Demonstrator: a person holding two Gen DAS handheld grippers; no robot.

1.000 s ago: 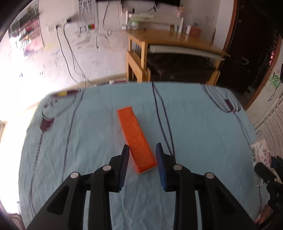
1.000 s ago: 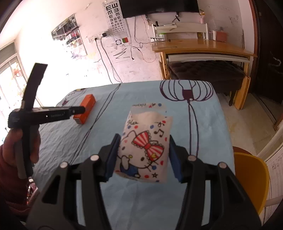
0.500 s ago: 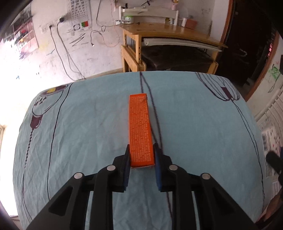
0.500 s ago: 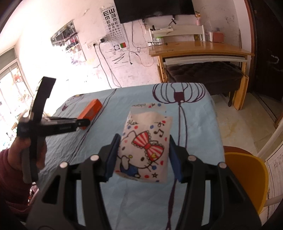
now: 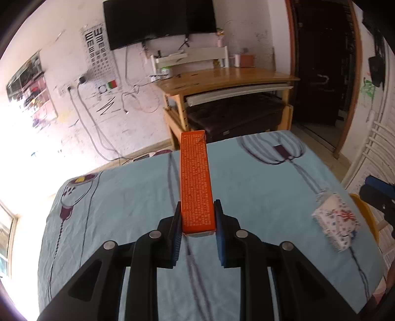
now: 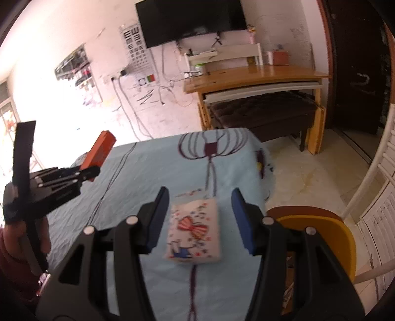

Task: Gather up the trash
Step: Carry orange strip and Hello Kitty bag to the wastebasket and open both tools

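Holding tight, the left gripper [image 5: 196, 217] has its two blue pads pressed on the near end of the orange box [image 5: 195, 182]. The box sticks out forward and up, off the blue cloth [image 5: 259, 187] that covers the table. In the right wrist view, this same gripper [image 6: 92, 171] shows over the left edge of the table, with the box [image 6: 101, 149] tilted up in the air and a hand [image 6: 32, 237] gripping the handle below.

The right gripper [image 6: 200, 217] has its jaws wide apart. Between them sits the cartoon tissue pack [image 6: 193, 235], with a gap on each side, so neither pad touches it. The picture is blurry, and I cannot tell if the pack rests on the cloth or is just above it. It is near the right edge of the table, beside a yellow chair [image 6: 328, 237] that stands just past that edge.

Farther back, the cloth has dark lantern drawings [image 6: 212, 145]. Past the far edge of the table stands a wooden desk [image 6: 254, 76] against the wall, and a black screen [image 6: 192, 19] hangs above it.
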